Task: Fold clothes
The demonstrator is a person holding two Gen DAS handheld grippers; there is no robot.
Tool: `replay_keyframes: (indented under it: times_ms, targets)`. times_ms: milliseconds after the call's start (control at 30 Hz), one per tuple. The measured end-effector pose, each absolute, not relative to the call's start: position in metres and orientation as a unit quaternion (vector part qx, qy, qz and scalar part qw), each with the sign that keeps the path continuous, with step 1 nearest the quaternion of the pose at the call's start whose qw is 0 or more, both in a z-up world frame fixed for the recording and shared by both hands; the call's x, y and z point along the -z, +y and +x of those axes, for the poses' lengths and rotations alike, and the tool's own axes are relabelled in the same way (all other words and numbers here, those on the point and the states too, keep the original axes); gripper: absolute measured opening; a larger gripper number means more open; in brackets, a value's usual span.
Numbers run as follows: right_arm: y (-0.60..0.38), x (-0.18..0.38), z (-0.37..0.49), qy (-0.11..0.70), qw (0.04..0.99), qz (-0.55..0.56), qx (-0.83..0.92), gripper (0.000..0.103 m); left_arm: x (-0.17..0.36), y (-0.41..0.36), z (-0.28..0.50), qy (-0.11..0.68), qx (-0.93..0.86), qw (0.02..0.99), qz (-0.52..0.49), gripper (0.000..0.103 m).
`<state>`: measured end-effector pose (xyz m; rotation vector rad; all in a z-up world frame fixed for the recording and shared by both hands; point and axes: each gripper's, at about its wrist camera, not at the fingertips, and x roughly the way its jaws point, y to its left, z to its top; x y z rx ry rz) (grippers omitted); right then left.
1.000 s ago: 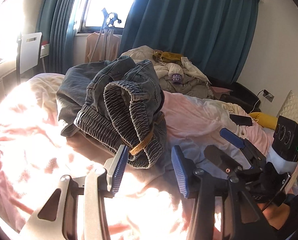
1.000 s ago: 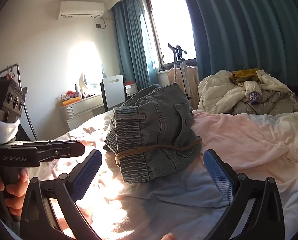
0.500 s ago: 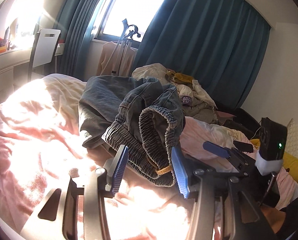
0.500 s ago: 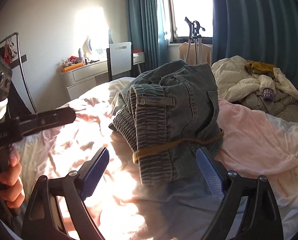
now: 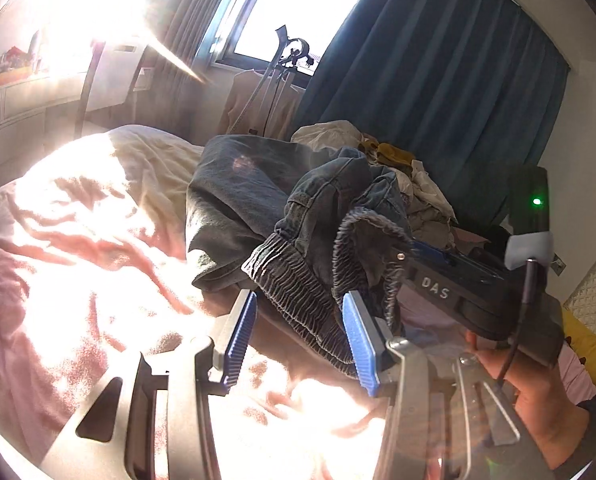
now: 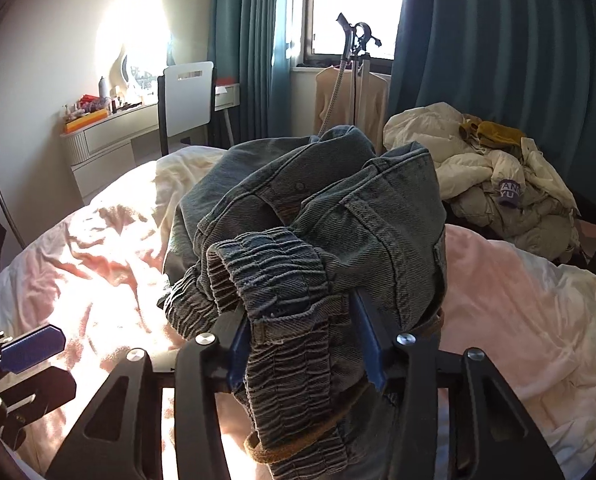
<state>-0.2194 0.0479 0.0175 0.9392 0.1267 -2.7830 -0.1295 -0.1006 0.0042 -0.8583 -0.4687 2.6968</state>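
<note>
Setting: a sunlit bedroom seen from two cameras, one on each hand-held tool.
Bed: a wide bed covered by a crumpled pink and cream quilt (image 6: 510, 280), with strong sun glare on its left half.
Task garment: a pair of faded grey-blue denim trousers with a ruched elastic waistband (image 6: 330, 232) lies bunched in a heap near the middle of the bed, its waistband end raised toward the cameras.
Belt: a thin tan strap (image 6: 294, 442) loops around the near, lower part of the waistband.
Right tool: the right tool (image 6: 304, 350) is clenched on the elastic waistband; denim fills the space between its two blue-padded fingers (image 6: 368, 344).
Left tool: the left tool (image 5: 298, 340) is released, its blue ribbed pads (image 5: 240, 338) spread apart, with the waistband edge hanging between them and touching neither clearly.
Person: a hand (image 5: 522, 380) grips the black body of the right tool at the right edge of the left camera's view.
Far right: a pile of cream and mustard clothes (image 6: 494, 172) sits on the bed's far side, in front of teal curtains (image 6: 510, 48).
Far left: a white chair (image 6: 188, 100) stands at a cluttered pale tabletop (image 6: 110, 120) by the wall.
Window area: a garment steamer on a pole (image 6: 354, 40) stands below the bright window.
</note>
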Motion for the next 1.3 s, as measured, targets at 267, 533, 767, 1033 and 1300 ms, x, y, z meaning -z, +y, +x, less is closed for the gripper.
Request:
replay_keyframes:
  times_ms: [267,533,767,1033,1300]
  targets:
    - [0.128,-0.045,-0.205,-0.007,0.069,0.282,0.957,0.010,0.001,-0.083,-0.132,-0.142,-0.932,0.140,-0.301,0.046]
    - [0.243,-0.064,-0.177,-0.110,0.061,0.273,0.954,0.008,0.012,-0.071,-0.136,-0.136,-0.926,0.147,-0.320,0.046]
    - [0.311,-0.040,-0.141,-0.164,0.037,0.279,0.946,0.007,0.033,-0.063,-0.147,-0.164,-0.905,0.164,-0.356,0.046]
    - [0.354,0.048,-0.148,-0.277,0.026,0.330,0.902,0.010,0.064,-0.041,-0.159,-0.154,-0.888,0.164,-0.402,0.046]
    - [0.371,0.036,-0.132,-0.314,0.061,0.295,0.901,0.015,0.082,-0.040,-0.172,-0.188,-0.871,0.156,-0.426,0.046]
